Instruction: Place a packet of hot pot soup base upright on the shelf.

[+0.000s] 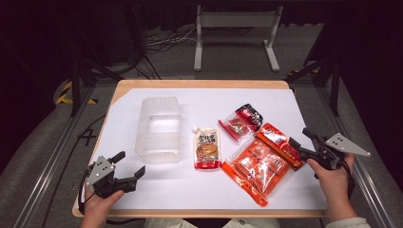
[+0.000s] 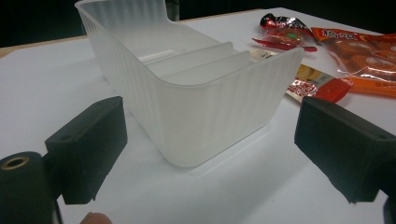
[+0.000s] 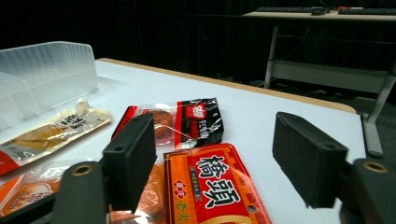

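Two open claws, right [image 1: 299, 139] over snack packet [image 1: 280, 144].

Plastic bin [image 1: 158, 129] left of centre in the high view, on the white sheet [image 1: 199, 190] covering the table [image 1: 199, 84]. Just right of the bin, near but apart, a spouted sauce pouch [image 1: 207, 148]. Further right and higher in the frame, a small snack packet [image 1: 241, 122]. Below and right of that, a long red-labelled packet [image 1: 280, 145], slanting toward the right edge. Under its lower side, a large multi-pack bag [image 1: 256, 170], slanting down toward the bottom of the frame. Left gripper [image 1: 127, 170] at lower left, just below the bin's near corner. Right gripper [image 1: 299, 141] at right, over the long packet's far end.
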Action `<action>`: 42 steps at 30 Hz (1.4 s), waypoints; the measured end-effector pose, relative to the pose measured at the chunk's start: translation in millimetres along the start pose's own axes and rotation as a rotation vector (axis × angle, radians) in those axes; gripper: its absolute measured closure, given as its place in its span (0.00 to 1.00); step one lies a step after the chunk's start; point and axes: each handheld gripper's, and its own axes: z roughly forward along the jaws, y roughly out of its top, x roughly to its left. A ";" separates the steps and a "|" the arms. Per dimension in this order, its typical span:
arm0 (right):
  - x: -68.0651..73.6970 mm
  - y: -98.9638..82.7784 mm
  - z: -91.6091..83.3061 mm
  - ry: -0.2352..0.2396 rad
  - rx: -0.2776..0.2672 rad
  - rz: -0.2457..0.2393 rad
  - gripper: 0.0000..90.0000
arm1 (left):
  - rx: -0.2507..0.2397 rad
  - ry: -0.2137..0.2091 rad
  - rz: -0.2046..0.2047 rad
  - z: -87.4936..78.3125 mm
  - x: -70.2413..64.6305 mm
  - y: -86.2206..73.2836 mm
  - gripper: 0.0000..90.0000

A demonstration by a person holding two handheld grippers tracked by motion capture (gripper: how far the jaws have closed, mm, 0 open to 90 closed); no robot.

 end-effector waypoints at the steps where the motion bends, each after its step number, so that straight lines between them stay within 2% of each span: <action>1: 0.0 0.0 0.0 0.000 0.000 0.000 0.40 | 0.000 0.000 0.000 0.0 0.0 0.0 0.11; 2: -1.6 -0.5 0.3 -0.002 0.004 -0.003 0.43 | 0.002 0.000 0.000 -0.1 0.2 0.1 0.11; 6: -9.6 -5.1 3.5 -0.032 0.048 0.026 0.43 | 0.004 0.000 0.000 0.6 0.0 0.0 0.11; 7: -11.5 -6.5 4.4 -0.037 0.060 0.029 0.42 | 0.004 0.000 0.000 0.7 0.0 0.0 0.11; 8: -14.9 -8.9 5.5 -0.067 0.089 0.019 0.40 | 0.004 0.001 0.002 0.8 0.1 0.0 0.11; 10: -16.7 -10.3 6.1 -0.076 0.098 0.017 0.40 | 0.004 0.001 0.001 1.0 0.1 0.0 0.11; 13: -22.9 -16.7 9.3 -0.080 0.177 0.086 0.38 | 0.003 0.001 0.000 1.2 -0.1 0.1 0.11; 16: -26.8 -23.4 11.8 -0.098 0.235 0.121 0.35 | 0.005 0.005 0.002 0.7 -0.4 0.3 0.11; 18: -27.9 -25.9 12.8 -0.087 0.243 0.120 0.35 | 0.002 0.009 0.009 0.4 -1.1 0.8 0.11; 21: -27.4 -28.6 14.4 -0.064 0.253 0.157 0.35 | 0.012 0.009 0.021 1.7 -2.6 0.6 0.11; 22: -26.4 -31.0 15.1 -0.068 0.278 0.180 0.31 | 0.014 0.009 0.031 1.9 -3.6 0.8 0.11; 23: -26.4 -31.0 15.1 -0.068 0.278 0.180 0.31 | 0.014 0.009 0.031 1.9 -3.6 0.8 0.11; 27: -26.7 -34.5 15.0 -0.116 0.330 0.185 0.28 | 0.017 0.017 0.035 2.0 -4.0 0.9 0.11; 30: -28.1 -35.8 14.6 -0.136 0.346 0.187 0.28 | 0.014 0.032 0.034 1.6 -4.5 1.4 0.12; 34: -31.8 -39.2 13.1 -0.164 0.380 0.240 0.28 | 0.019 0.035 0.043 1.5 -5.6 2.0 0.12; 38: -30.3 -40.1 13.3 -0.128 0.396 0.319 0.28 | 0.020 0.037 0.044 1.6 -6.3 2.0 0.12; 42: -28.5 -39.9 14.4 -0.126 0.393 0.326 0.30 | 0.020 0.036 0.051 1.8 -6.5 2.1 0.12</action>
